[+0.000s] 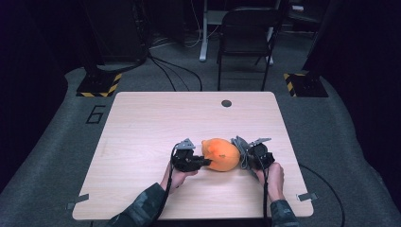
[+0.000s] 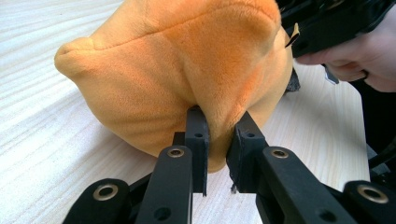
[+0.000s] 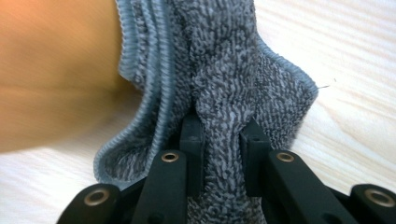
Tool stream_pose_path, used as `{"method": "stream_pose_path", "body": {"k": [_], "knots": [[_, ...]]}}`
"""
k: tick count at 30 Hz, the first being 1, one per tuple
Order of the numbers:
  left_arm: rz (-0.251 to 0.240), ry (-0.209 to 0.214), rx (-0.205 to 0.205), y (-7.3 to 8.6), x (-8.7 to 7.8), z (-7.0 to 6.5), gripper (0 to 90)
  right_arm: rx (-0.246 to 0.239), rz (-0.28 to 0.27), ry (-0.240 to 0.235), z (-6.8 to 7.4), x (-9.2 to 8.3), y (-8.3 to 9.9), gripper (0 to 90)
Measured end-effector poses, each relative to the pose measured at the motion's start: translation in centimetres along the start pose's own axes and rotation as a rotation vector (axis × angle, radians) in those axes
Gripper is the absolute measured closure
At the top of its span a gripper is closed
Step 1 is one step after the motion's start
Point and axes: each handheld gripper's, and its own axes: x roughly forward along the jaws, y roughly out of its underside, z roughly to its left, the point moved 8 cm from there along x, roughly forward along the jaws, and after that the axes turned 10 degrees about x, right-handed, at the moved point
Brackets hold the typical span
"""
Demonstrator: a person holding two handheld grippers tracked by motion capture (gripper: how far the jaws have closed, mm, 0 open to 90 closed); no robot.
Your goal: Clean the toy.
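Nearest, at the table's [image 1: 142,113] near edge: two sleeved forearms, a gripper in each hand. Left gripper [image 1: 204,161] pressed onto a fold of the orange plush [image 1: 220,154], jaws nipped close with soft fabric bulging between them, seen plainly in the left gripper view, plush [image 2: 177,60] resting on the wood and filling the frame ahead of the left gripper [image 2: 219,128]. Right gripper [image 1: 246,156] clamped on a grey cloth [image 1: 240,147], bunched terry gathered between the jaws in the right gripper view, cloth [image 3: 233,70] ahead of the right gripper [image 3: 222,126], its ribbed hem lying against the plush [image 3: 56,74]. Plush in the near middle of the table, between the two grippers, cloth at its right side and touching it. Step in hand, by the look of it: steadying the plush from the left while bringing the cloth up to wipe or cover it. Next move likely calling for a firm left hold so the soft body does not roll, and a drag of the cloth across the orange surface without letting the bunch slip free. Farther off: a bare tabletop with a small round hole [image 1: 226,103], then a dark chair [image 1: 246,33] and floor cables.
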Motion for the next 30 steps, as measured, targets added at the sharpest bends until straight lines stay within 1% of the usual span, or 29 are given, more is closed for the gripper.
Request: {"method": "stream_pose_path", "body": {"k": [3, 4, 6, 7, 8, 9, 10, 12, 13, 14, 15, 17, 18, 20, 21, 22, 23, 24, 25, 27, 29, 30], "knots": [[-0.003, 0.002, 0.001, 0.0, 0.0, 0.0, 79.3, 0.017, -0.006, -0.002, -0.3, -0.3, -0.1, 76.3], [-0.002, 0.002, 0.002, 0.0, 0.0, 0.0, 79.3, 0.017, -0.027, -0.001, -0.3, -1.0, -0.5, 76.4], [-0.003, 0.001, 0.002, 0.0, 0.0, 0.0, 79.3, 0.026, -0.088, -0.013, -0.1, -2.9, -1.4, 76.5], [-0.005, 0.003, 0.005, 0.0, 0.0, -0.1, 79.3, 0.037, -0.127, -0.029, 0.2, -4.1, -2.0, 76.6], [-0.004, 0.003, 0.002, 0.0, 0.0, -0.1, 79.3, 0.043, -0.187, -0.070, 1.0, -6.0, -2.8, 76.7], [-0.004, 0.003, 0.002, 0.0, 0.0, -0.1, 79.3, 0.026, -0.244, -0.090, 1.7, -7.4, -3.4, 76.8], [-0.004, 0.003, 0.006, -0.1, 0.0, -0.2, 79.3, 0.009, -0.269, -0.106, 2.1, -8.0, -3.7, 76.8], [-0.003, 0.001, 0.009, -0.1, 0.0, -0.2, 79.3, -0.022, -0.333, -0.158, 4.2, -10.0, -4.3, 76.8], [0.001, 0.004, 0.021, 0.0, 0.0, -0.1, 79.3, -0.047, -0.355, -0.181, 5.4, -10.6, -4.5, 76.8], [0.001, 0.004, 0.017, 0.0, 0.0, -0.1, 79.3, -0.070, -0.366, -0.199, 6.6, -11.0, -4.6, 76.8], [-0.005, 0.002, 0.011, -0.1, 0.0, -0.1, 79.3, -0.089, -0.365, -0.217, 7.7, -11.0, -4.6, 76.7], [0.002, 0.002, 0.016, 0.0, -0.1, -0.1, 79.2, -0.121, -0.351, -0.245, 9.5, -10.6, -4.3, 76.6], [0.002, 0.003, 0.015, 0.0, -0.1, -0.1, 79.2, -0.137, -0.339, -0.248, 10.2, -10.2, -4.1, 76.5], [-0.003, -0.002, 0.007, 0.0, 0.0, -0.1, 79.3, -0.161, -0.327, -0.231, 11.0, -9.2, -3.7, 76.5], [0.000, -0.004, 0.008, 0.0, 0.0, -0.1, 79.3, -0.176, -0.318, -0.218, 11.0, -8.8, -3.6, 76.4], [-0.002, -0.003, 0.007, 0.0, 0.0, -0.1, 79.3, -0.180, -0.309, -0.212, 10.9, -8.4, -3.4, 76.4], [-0.001, -0.002, 0.008, 0.0, 0.0, -0.1, 79.3, -0.170, -0.313, -0.210, 10.6, -8.3, -3.5, 76.4], [-0.001, -0.004, 0.008, 0.0, 0.0, -0.1, 79.3, -0.174, -0.306, -0.198, 10.2, -8.3, -3.5, 76.4], [0.003, -0.002, 0.012, 0.1, 0.0, -0.1, 79.4, -0.164, -0.310, -0.182, 9.8, -8.3, -3.5, 76.3], [0.005, -0.003, 0.013, 0.1, 0.0, -0.1, 79.3, -0.152, -0.300, -0.147, 8.8, -7.9, -3.4, 76.3], [0.007, -0.004, 0.015, 0.0, 0.0, -0.3, 79.3, -0.117, -0.292, -0.134, 7.4, -7.3, -3.2, 76.3], [0.007, -0.003, 0.017, 0.0, 0.1, -0.3, 79.2, -0.111, -0.282, -0.122, 6.8, -7.0, -3.0, 76.3]]}}
